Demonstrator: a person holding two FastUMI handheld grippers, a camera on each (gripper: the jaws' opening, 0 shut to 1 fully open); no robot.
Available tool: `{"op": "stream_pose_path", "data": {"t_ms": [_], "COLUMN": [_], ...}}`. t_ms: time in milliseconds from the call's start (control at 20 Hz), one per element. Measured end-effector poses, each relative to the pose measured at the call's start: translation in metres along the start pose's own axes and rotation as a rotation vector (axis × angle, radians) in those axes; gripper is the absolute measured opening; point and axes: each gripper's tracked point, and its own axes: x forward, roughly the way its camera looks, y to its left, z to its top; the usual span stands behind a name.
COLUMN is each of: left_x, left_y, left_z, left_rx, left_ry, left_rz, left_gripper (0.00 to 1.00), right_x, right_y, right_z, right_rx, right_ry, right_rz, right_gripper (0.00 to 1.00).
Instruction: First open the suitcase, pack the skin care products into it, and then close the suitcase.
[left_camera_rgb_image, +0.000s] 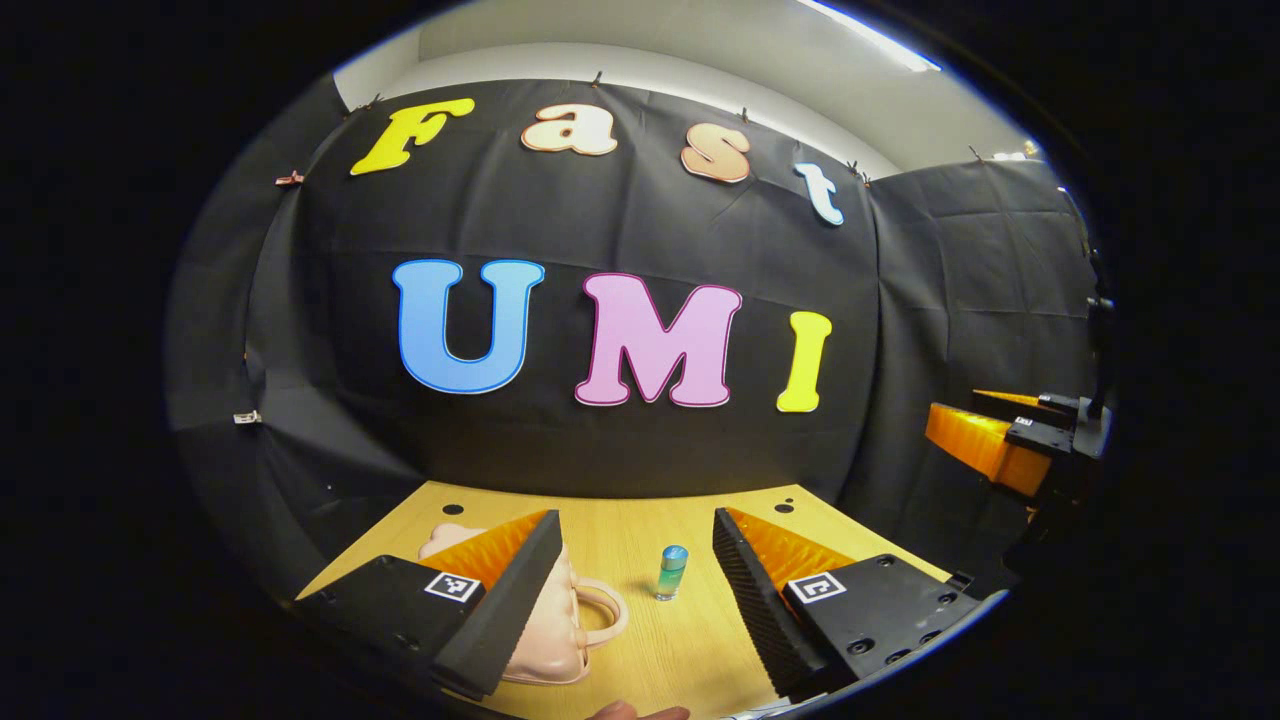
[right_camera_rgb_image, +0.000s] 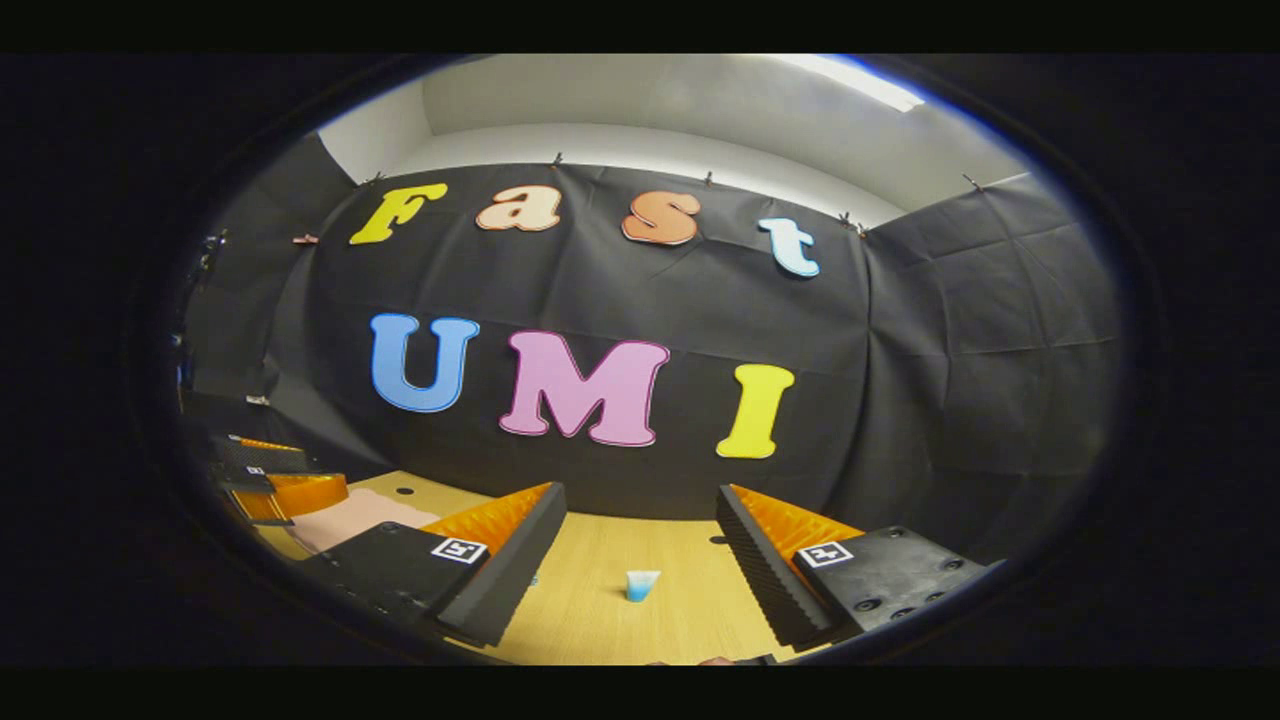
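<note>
A small pink suitcase (left_camera_rgb_image: 556, 628) lies flat on the wooden table (left_camera_rgb_image: 690, 650), its loop handle pointing toward the middle and its lid down; my left gripper's near finger hides much of it. A small blue-green bottle (left_camera_rgb_image: 671, 573) with a blue cap stands upright just right of the handle. My left gripper (left_camera_rgb_image: 635, 525) hovers open above both, holding nothing. In the right gripper view a small pale-blue product (right_camera_rgb_image: 641, 585) sits on the table ahead of my right gripper (right_camera_rgb_image: 640, 492), which is open and holding nothing. The suitcase (right_camera_rgb_image: 345, 518) shows at the left there.
The black cloth wall closes off the table's far edge and both sides. The right gripper (left_camera_rgb_image: 1010, 440) hangs at the far right of the left gripper view, off the table. The left gripper (right_camera_rgb_image: 275, 482) appears above the suitcase in the right gripper view. Small holes dot the table's back corners.
</note>
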Motion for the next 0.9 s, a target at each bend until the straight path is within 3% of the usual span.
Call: {"op": "stream_pose_path", "data": {"t_ms": [450,750,900], "left_x": [0.012,0.058,0.095], "left_y": [-0.001,-0.002,-0.001], "left_z": [-0.029,-0.121,-0.160], "left_rx": [-0.020,-0.059,-0.012], "left_ry": [0.051,0.340,0.466], "left_rz": [-0.019,-0.018,0.048], "left_gripper": [0.95,0.96,0.96], "right_x": [0.004,0.014,0.029], "right_y": [0.010,0.006,-0.004], "right_z": [-0.009,-0.032,-0.060], "right_rx": [-0.010,-0.019,-0.003], "right_ry": [0.012,0.025,0.059], "right_rz": [0.010,0.049,0.101], "right_gripper": [0.95,0.95,0.96]}}
